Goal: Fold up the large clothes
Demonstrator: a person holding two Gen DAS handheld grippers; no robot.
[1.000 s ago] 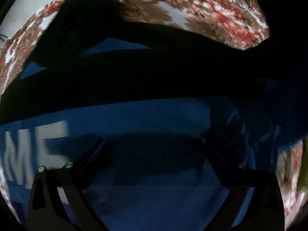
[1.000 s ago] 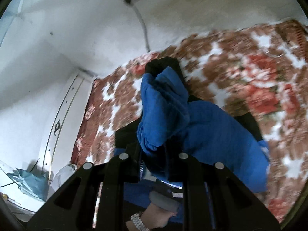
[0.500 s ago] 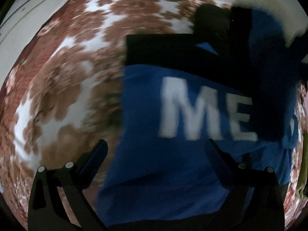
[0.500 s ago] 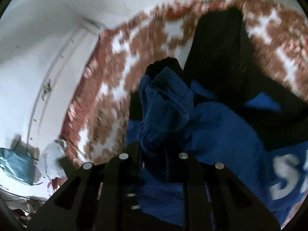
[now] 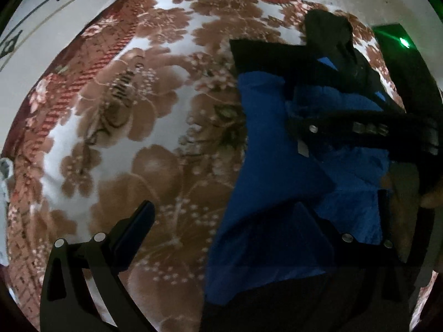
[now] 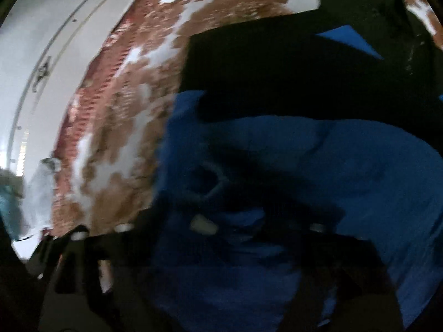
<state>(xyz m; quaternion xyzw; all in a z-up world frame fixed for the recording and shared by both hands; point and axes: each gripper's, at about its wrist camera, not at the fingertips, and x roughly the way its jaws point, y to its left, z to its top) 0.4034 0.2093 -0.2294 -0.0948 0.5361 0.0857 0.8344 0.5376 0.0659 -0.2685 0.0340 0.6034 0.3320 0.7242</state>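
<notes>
Our left hand-held gripper (image 5: 227, 221) points steeply downward, its two black fingers spread wide with nothing pinched between the pads. Our right hand-held gripper (image 6: 216, 229) also tilts down, and its jaws are opening (the frame is blurred, so the fingertips are hard to trace). From the left wrist view, the right hand-held gripper reaches in from the right edge, a hand (image 5: 398, 188) behind it.

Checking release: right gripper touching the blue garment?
Cannot tell. In the blurred right wrist view the right gripper jaws are opening over the blue garment; no gap or contact shows.
</notes>
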